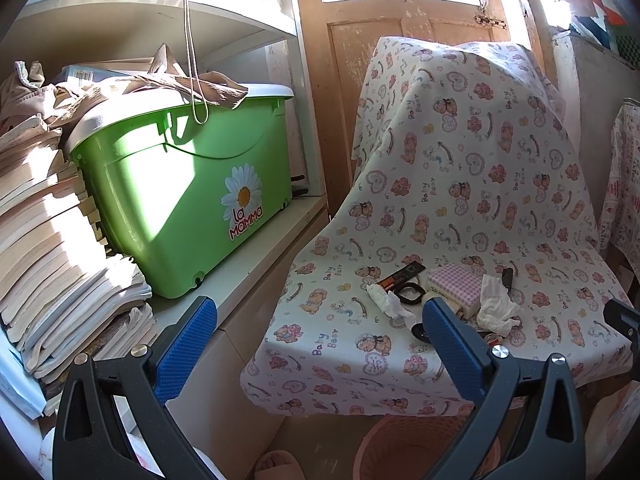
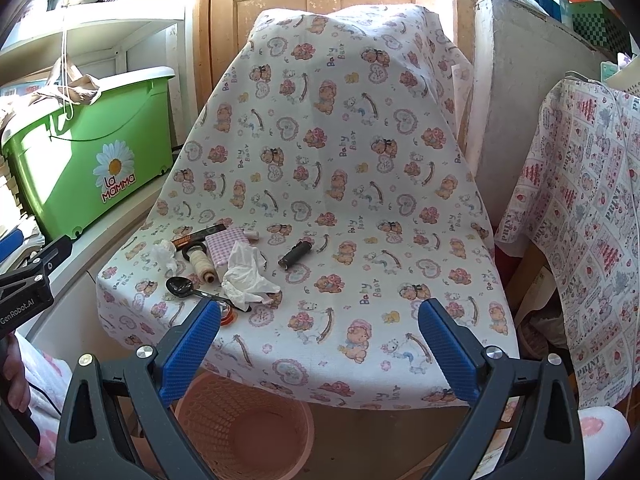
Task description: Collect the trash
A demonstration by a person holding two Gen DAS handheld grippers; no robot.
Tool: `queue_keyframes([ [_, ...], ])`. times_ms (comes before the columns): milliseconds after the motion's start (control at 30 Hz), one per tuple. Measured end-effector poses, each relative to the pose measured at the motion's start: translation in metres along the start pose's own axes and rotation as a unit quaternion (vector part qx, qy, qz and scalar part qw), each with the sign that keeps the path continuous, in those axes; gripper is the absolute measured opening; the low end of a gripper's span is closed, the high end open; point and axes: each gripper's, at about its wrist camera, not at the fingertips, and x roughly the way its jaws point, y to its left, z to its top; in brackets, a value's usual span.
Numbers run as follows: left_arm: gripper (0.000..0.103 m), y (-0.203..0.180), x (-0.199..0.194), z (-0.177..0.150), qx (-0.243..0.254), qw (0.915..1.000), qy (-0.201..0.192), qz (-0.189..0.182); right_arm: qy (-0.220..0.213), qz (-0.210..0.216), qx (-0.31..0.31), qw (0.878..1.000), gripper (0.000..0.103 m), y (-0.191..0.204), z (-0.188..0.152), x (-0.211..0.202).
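A chair draped in a bear-print cloth point(image 2: 340, 152) holds clutter on its seat. A large crumpled white tissue point(image 2: 246, 276) lies at the seat's front left; it also shows in the left wrist view point(image 1: 496, 304). A smaller crumpled tissue point(image 2: 165, 256) lies further left and shows in the left wrist view point(image 1: 386, 300). A pink wicker bin point(image 2: 244, 428) stands on the floor below the seat's front edge, empty. My right gripper point(image 2: 320, 340) is open and empty in front of the seat. My left gripper point(image 1: 320, 340) is open and empty, left of the seat.
On the seat lie a pink checked box point(image 2: 226, 246), a thread spool point(image 2: 200, 264), a black spoon point(image 2: 182, 286), a black tube point(image 2: 296, 256) and a black-orange packet point(image 2: 200, 236). A green bin point(image 1: 188, 184) and stacked books point(image 1: 44, 240) stand left.
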Motion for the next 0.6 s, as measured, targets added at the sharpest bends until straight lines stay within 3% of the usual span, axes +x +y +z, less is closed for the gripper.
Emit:
queue_keyframes([
  [600,0.102,-0.0046,0.0078,-0.0029,0.004,0.9996,0.018,-0.023,0.001,0.000,0.002,1.000,0.100,-0.0002,-0.0006,0.0016],
])
